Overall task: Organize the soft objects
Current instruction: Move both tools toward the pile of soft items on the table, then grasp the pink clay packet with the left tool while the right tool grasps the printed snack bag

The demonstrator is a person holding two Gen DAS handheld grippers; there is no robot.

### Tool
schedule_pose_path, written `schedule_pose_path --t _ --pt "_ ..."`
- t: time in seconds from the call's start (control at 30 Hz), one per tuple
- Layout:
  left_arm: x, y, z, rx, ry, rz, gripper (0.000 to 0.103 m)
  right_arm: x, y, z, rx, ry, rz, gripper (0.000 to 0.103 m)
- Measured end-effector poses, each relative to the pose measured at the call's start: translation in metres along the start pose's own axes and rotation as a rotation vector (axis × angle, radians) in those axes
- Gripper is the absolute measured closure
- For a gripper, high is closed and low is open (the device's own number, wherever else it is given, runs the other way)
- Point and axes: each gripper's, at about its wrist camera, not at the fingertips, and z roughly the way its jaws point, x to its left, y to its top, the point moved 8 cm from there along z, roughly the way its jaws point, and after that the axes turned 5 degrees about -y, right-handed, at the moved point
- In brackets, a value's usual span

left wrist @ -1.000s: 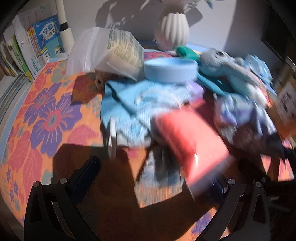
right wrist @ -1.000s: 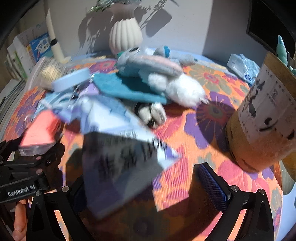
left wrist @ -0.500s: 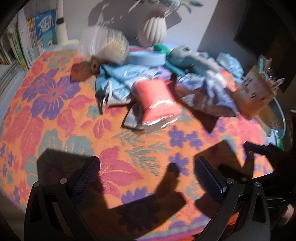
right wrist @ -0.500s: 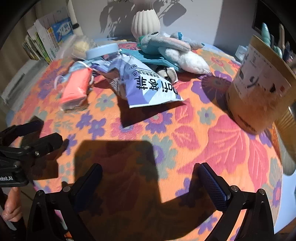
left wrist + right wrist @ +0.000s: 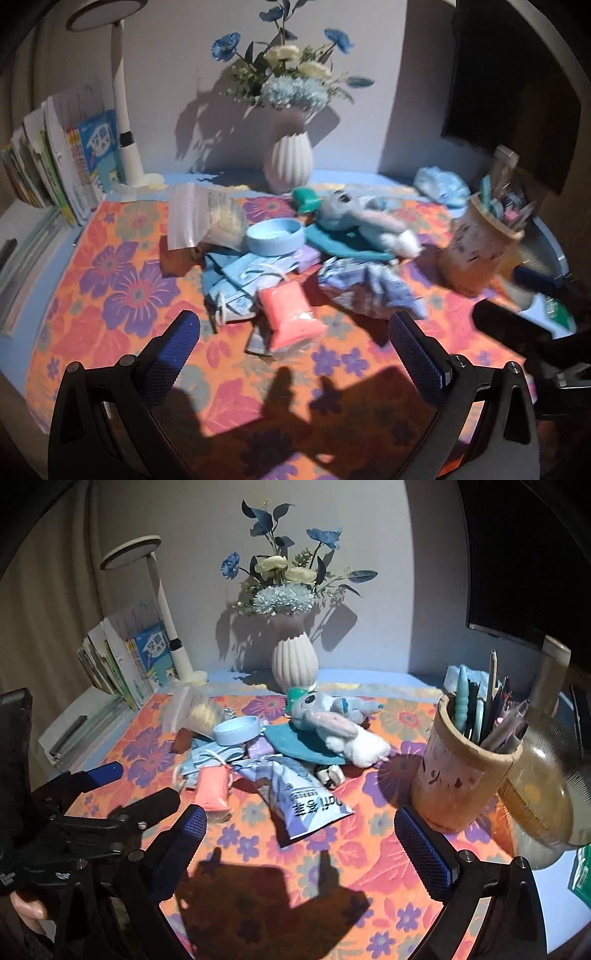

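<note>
A: Entry, tools. Left gripper (image 5: 294,334) and right gripper (image 5: 300,829): both spread wide, holding nothing, hovering at the near edge of the flowered cloth (image 5: 376,864).

B: Advice: take one item at a time from the pile's near side, probably the pink packet (image 5: 290,321), pinching its middle.

A: Entry, goods. Pile mid-table: pink packet, glossy, resting on blue masks (image 5: 243,280); lilac pouch (image 5: 306,797) beside it; plush toy (image 5: 332,723) behind, on a teal cloth.

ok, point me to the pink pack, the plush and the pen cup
pink pack (image 5: 290,317), left wrist view, middle of its top face
plush (image 5: 325,718), right wrist view, its pink ear
pen cup (image 5: 458,782), right wrist view, front wall
</note>
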Motion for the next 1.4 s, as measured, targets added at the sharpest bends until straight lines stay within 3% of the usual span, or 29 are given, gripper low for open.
schedule_pose_path --t 0.17,0.6,0.8,0.97,1.03,1.07,1.23,1.4 --pt "0.01 -0.011 0.03 0.04 -0.003 -0.032 0.016 -0.003 -0.002 0.022 0.038 0.01 -0.006 0.019" --pt "0.011 -0.027 0.071 0.104 0.027 -0.01 0.021 -0.004 -0.007 0.074 0.118 0.046 0.003 0.019" --pt "0.01 -0.029 0.077 0.11 0.01 -0.016 0.029 -0.006 -0.008 0.091 0.15 0.059 0.01 0.019" --pt "0.014 -0.028 0.082 0.123 -0.021 -0.049 0.044 -0.002 -0.008 0.103 0.17 0.063 0.004 0.019" --pt "0.015 -0.029 0.083 0.13 -0.028 -0.052 0.059 0.0 -0.008 0.109 0.181 0.067 0.003 0.019" --pt "0.015 -0.029 0.084 0.134 -0.029 -0.053 0.06 0.001 -0.009 0.112 0.187 0.068 0.003 0.021" --pt "0.012 -0.029 0.081 0.116 -0.047 -0.046 0.061 0.003 -0.015 0.121 0.227 0.075 0.003 0.043" --pt "0.004 -0.025 0.066 0.071 -0.077 -0.023 0.062 0.003 -0.013 0.11 0.196 0.065 -0.013 0.058"
